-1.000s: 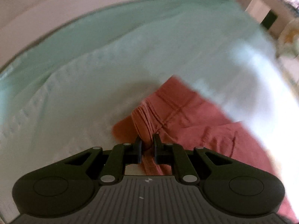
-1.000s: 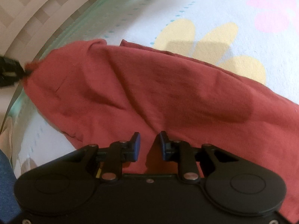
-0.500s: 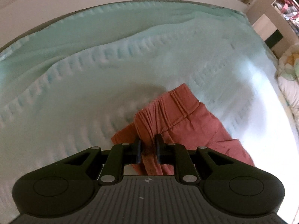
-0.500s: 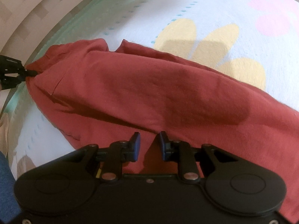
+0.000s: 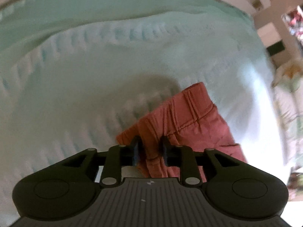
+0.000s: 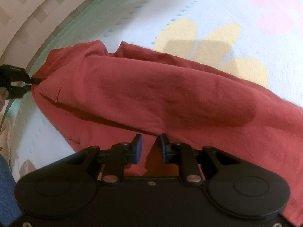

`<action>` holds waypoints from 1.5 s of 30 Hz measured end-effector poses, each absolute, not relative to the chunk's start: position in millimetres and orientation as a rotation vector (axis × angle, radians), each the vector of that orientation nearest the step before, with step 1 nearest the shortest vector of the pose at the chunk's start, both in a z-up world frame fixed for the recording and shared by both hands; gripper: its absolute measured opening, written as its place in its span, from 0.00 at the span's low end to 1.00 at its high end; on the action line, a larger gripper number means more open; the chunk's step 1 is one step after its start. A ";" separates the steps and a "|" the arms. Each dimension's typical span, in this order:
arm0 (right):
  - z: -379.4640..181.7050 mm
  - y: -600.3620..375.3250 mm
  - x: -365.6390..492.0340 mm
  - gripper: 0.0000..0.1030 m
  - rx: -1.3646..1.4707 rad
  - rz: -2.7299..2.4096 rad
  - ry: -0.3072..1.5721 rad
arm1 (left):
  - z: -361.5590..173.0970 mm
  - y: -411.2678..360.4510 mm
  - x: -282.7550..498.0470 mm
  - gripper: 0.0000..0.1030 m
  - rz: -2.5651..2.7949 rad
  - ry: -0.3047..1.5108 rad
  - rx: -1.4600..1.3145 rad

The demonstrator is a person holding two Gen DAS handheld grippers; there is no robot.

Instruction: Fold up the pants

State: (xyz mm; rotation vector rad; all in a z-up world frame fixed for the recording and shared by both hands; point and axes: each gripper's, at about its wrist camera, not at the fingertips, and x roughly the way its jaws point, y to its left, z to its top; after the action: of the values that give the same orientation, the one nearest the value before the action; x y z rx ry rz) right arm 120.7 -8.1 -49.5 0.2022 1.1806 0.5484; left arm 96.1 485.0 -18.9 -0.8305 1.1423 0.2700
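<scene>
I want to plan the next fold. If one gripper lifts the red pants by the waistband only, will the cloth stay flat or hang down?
The red pants would probably hang down: the cloth already sags into soft creases on the bedsheet. The stitched waistband looks thicker, so it may hold some shape. The fabric looks matte, so it probably will not slip between the pads.

1. I see a bed spread with a pale mint sheet [image 5: 79, 87], rumpled into soft ridges.
2. Nearer me the cover [image 6: 236, 9] turns white, printed with yellow and pink flowers and dotted teal lines.
3. A beige wall [image 6: 28, 9] with lighter checks runs along the bed's far edge.
4. White wooden furniture [image 5: 269, 26] stands past the bed's corner, blurred.
5. Strong light falls on the sheet's right side.
</scene>
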 end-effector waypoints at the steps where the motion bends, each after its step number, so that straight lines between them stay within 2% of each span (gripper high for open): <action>1: -49.7 -8.5 120.6 0.26 0.201 0.550 1.180 | -19.9 489.1 91.1 0.33 0.274 1.137 -0.869; 3: -49.5 -9.0 120.6 0.26 0.200 0.551 1.179 | -17.7 492.6 84.8 0.37 0.287 1.123 -0.895; 9: -49.6 -9.0 121.2 0.26 0.194 0.553 1.181 | 23.1 473.0 81.9 0.38 0.373 1.043 -0.728; 13: -48.9 -9.9 122.9 0.26 0.204 0.553 1.187 | 64.9 422.7 99.1 0.38 0.273 0.961 -0.451; 16: -48.4 -12.5 124.3 0.27 0.216 0.560 1.195 | 72.9 375.0 120.4 0.38 0.085 0.945 -0.275; 17: -47.4 -13.2 124.4 0.28 0.218 0.565 1.195 | 70.8 361.9 126.7 0.38 0.027 0.947 -0.244; 18: -45.5 -14.3 124.4 0.34 0.221 0.567 1.194 | 65.8 347.2 134.0 0.37 -0.025 0.952 -0.217; 19: -42.2 -15.4 124.1 0.37 0.224 0.568 1.189 | 60.9 337.4 139.1 0.37 -0.053 0.959 -0.204; 29: 24.3 -17.7 142.0 0.37 0.174 0.652 0.920 | -9.9 291.3 154.9 0.37 -0.157 1.121 -0.120; 33: 18.6 6.5 167.5 0.37 0.107 0.656 0.890 | -23.3 278.6 145.3 0.37 -0.120 1.153 0.027; 37: 4.2 33.6 189.4 0.37 0.069 0.667 0.887 | -27.4 267.1 129.1 0.38 -0.095 1.109 0.140; 45: -20.5 66.7 202.3 0.37 -0.004 0.711 0.908 | -27.0 267.0 125.2 0.38 -0.078 1.094 0.117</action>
State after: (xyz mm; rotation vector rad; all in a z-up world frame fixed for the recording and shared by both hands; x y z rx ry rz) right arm 202.3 66.7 -20.5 -0.0037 0.9082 0.7112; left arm 125.2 267.0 -27.0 0.1169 1.0943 -0.0779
